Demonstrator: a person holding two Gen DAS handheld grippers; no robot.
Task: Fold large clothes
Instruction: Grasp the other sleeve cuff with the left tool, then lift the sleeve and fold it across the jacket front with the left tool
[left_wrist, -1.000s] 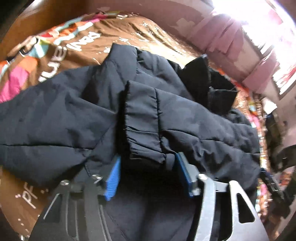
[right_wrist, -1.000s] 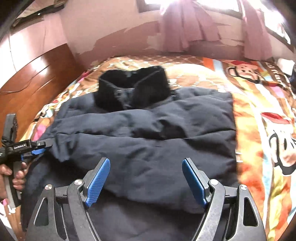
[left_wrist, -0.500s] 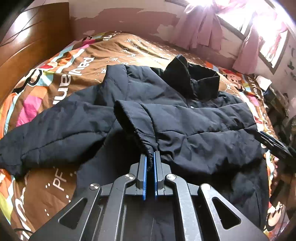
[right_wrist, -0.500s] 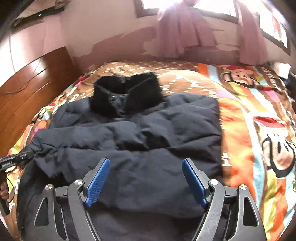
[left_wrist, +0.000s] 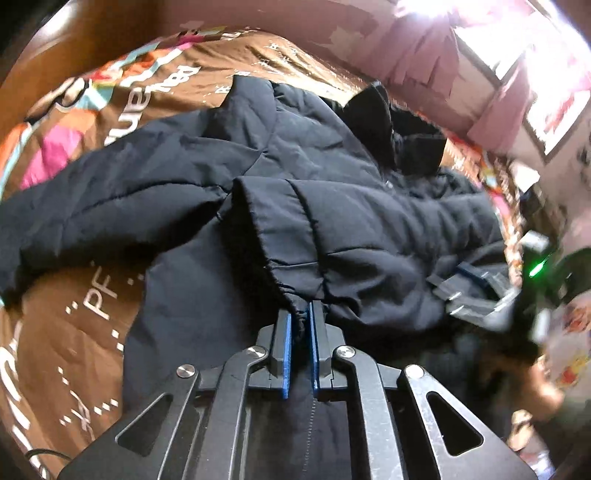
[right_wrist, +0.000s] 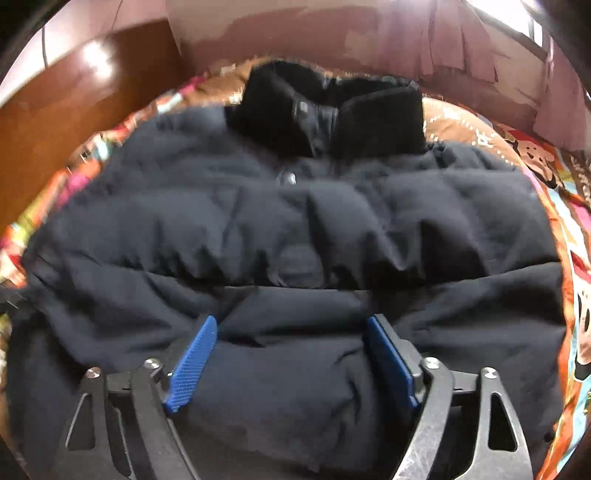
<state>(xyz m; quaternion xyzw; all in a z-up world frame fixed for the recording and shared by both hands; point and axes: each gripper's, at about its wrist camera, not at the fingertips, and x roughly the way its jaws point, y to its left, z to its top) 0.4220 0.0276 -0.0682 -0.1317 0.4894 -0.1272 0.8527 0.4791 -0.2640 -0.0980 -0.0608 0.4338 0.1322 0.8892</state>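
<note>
The left gripper (left_wrist: 300, 321) is clamped on the gathered cuff (left_wrist: 291, 299) of the dark puffer jacket (left_wrist: 332, 192), its blue pads nipping the elastic hem of a sleeve that lies folded across the jacket's body. Its jaws have eased a touch wider in the last instant, but the cuff sits pinched between them. Over to the right gripper (right_wrist: 291, 354): jaws spread wide and just widened further, blue pads straddling a puffy ridge of the jacket's lower front without squeezing it. In the left wrist view that same gripper shows blurred at the jacket's right edge, a green light glowing beside it.

The jacket sprawls across the middle of the bed, black collar (right_wrist: 332, 118) standing up toward the far edge by the wall. The other sleeve (left_wrist: 74, 206) stretches out toward the bed's left side. Bare bedspread (left_wrist: 74, 350), brown with white lettering and cartoon prints, shows along the left side and in a strip on the right edge. A wooden headboard (right_wrist: 74, 110) rises on the left; pink curtains (right_wrist: 461, 48) hang at a bright window beyond the far edge.
</note>
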